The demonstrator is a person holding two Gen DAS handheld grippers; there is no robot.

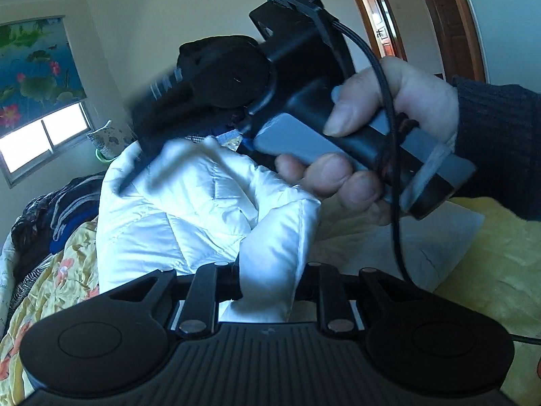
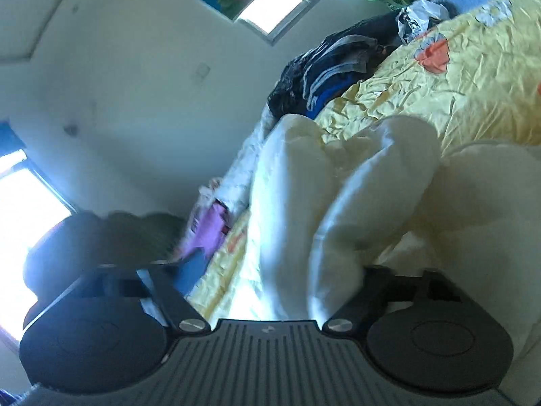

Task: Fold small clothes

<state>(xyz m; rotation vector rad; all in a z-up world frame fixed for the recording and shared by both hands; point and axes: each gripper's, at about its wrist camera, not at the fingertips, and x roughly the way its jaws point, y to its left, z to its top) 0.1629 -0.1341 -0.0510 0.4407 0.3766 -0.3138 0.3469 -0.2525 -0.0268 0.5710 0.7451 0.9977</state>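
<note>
White padded garment [image 1: 189, 203], draped over the yellow floral bedspread [image 1: 67, 270] with a dark clothes pile [image 1: 57, 209] at far left, pinched by one fold in the narrow-set left gripper [image 1: 267, 280]; right gripper [image 2: 270, 270], half-open, jaws empty, held in the person's hand [image 1: 372, 142].

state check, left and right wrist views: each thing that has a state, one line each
left tongs: shut on white padded garment
right tongs: open, garment between the fingers
white padded garment: crumpled, partly lifted off bed
dark clothes pile: heaped, unfolded
yellow floral bedspread: wrinkled
</note>
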